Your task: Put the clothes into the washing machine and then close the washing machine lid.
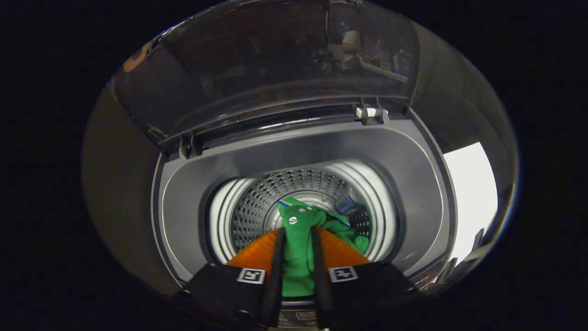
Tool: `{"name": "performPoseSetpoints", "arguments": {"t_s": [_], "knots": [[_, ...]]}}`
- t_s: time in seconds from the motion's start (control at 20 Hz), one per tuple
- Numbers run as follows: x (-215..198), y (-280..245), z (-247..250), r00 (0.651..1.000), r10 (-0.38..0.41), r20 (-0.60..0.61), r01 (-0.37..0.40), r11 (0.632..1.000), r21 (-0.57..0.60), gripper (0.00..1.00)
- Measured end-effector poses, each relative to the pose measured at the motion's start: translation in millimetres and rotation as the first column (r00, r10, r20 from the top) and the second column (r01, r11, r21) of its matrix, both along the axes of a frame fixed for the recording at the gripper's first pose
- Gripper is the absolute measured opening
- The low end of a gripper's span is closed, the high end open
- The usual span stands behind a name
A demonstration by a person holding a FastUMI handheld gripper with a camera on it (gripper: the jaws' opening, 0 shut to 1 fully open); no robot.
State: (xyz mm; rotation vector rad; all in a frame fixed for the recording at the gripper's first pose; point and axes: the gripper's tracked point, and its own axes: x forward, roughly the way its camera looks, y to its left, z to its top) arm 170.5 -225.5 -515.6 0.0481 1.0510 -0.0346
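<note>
Green cloth (pixel 297 257) fills the narrow gap between the two fingers of the gripper (pixel 297 230), and both fingers press on it from the sides, so the gripper is clamped on this garment. The garment has white buttons near the fingertips, and a thin blue line runs along one edge. Its free part hangs ahead of the fingers, down into the drum (pixel 262 207) of the washing machine (pixel 193 184). This is a top-loading machine, and the gripper looks straight down into its round opening. The drum wall is of perforated metal, with a bright white ring around its mouth. Just beyond the fingertips, on the right side, a small grey-blue piece (pixel 345 202) sits on the drum wall; I cannot tell what it is. Further beyond the fingers, the dark transparent lid (pixel 275 59) stands open, raised on its hinges at the far edge of the grey top frame.
</note>
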Motion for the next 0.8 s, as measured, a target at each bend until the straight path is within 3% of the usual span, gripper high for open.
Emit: {"name": "performPoseSetpoints", "arguments": {"t_s": [0.1, 0.3, 0.55, 0.8], "knots": [[-3, -4, 11, 1.0, -0.003, 0.028, 0.003, 1.0, 0.0, 0.47], [-12, -9, 43, 0.997, -0.004, 0.082, 0.006, 1.0, -0.028, 0.99], [-16, -7, 116, 0.977, 0.054, 0.208, -0.036, 0.996, -0.086, 0.99], [2, 11, 206, 0.924, 0.113, 0.365, -0.066, 0.988, -0.14, 0.98]]}}
